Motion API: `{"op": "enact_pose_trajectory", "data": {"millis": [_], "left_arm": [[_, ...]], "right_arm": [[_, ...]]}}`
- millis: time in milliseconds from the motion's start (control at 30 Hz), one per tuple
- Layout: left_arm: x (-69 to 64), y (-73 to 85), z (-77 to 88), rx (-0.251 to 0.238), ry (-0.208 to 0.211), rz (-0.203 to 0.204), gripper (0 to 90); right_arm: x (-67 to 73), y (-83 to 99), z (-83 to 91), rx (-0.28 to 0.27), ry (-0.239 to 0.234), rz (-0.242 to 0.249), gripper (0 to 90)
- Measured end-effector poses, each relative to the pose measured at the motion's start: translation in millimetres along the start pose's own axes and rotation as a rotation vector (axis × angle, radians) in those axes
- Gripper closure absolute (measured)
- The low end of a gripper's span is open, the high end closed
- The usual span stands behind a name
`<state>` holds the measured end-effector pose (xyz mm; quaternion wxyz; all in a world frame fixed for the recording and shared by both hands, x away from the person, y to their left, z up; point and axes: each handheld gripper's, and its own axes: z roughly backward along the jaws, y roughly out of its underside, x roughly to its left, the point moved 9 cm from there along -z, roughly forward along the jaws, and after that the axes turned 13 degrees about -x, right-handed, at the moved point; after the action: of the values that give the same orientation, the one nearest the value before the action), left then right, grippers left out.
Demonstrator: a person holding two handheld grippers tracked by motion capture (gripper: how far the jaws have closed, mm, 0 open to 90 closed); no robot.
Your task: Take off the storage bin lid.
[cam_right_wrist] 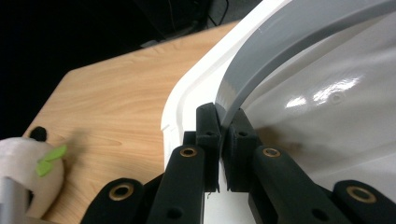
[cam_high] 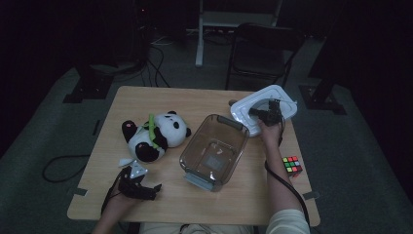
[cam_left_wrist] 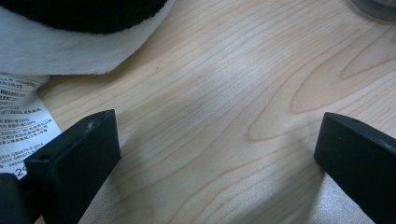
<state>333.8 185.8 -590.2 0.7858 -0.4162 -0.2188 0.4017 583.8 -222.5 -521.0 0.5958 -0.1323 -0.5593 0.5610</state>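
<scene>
The wooden table (cam_high: 204, 102) carries a clear storage bin (cam_high: 214, 151) at its middle. Right of and beyond the bin lies the white lid (cam_high: 287, 100), its grey handle (cam_right_wrist: 280, 56) pinched between the clenched jaws of the right gripper (cam_right_wrist: 223, 128). Left of the bin lies a plush panda (cam_high: 156, 134). Near the panda, the left gripper (cam_left_wrist: 217, 140) rests released, jaws wide over bare wood.

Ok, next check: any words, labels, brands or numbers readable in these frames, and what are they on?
"2014" and "GB6675" show faintly on the white sewn-in tag of the panda plush; the tag's other small print lines are too blurred to read.
Clear plastic bin: a patch shows on its floor, no text legible.
White lid, puzzle cube, table: no text.
</scene>
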Motion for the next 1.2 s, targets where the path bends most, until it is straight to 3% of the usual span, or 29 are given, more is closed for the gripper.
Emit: {"op": "enact_pose_trajectory", "data": {"millis": [300,367,567,633,700,800,1000,1200], "left_arm": [[0.0,0.0,0.0,0.000,0.000,0.000,0.9],[0.0,0.0,0.0,0.000,0.000,0.000,1.0],[0.0,0.0,0.0,0.000,0.000,0.000,0.9],[0.0,0.0,0.0,0.000,0.000,0.000,0.9],[0.0,0.0,0.0,0.000,0.000,0.000,1.0],[0.0,0.0,0.0,0.000,0.000,0.000,0.9],[0.0,0.0,0.0,0.000,0.000,0.000,0.9],[0.0,0.0,0.0,0.000,0.000,-0.001,1.0]], "right_arm": [[-15.5,23.5,-10.7,0.052,0.022,-0.029,86.4],[-19.0,26.7,-12.1,0.057,0.015,-0.054,85.9],[-30.7,37.8,-16.4,0.107,0.048,-0.072,80.3],[-31.9,37.9,-15.8,0.097,0.045,-0.083,79.3],[-32.0,37.7,-15.2,0.098,0.053,-0.077,77.4],[-29.1,35.5,-11.4,0.117,0.092,-0.044,62.0],[-24.7,32.2,-1.2,0.131,0.145,0.016,53.5],[-14.8,29.0,9.1,0.123,0.137,0.038,48.2]]}}
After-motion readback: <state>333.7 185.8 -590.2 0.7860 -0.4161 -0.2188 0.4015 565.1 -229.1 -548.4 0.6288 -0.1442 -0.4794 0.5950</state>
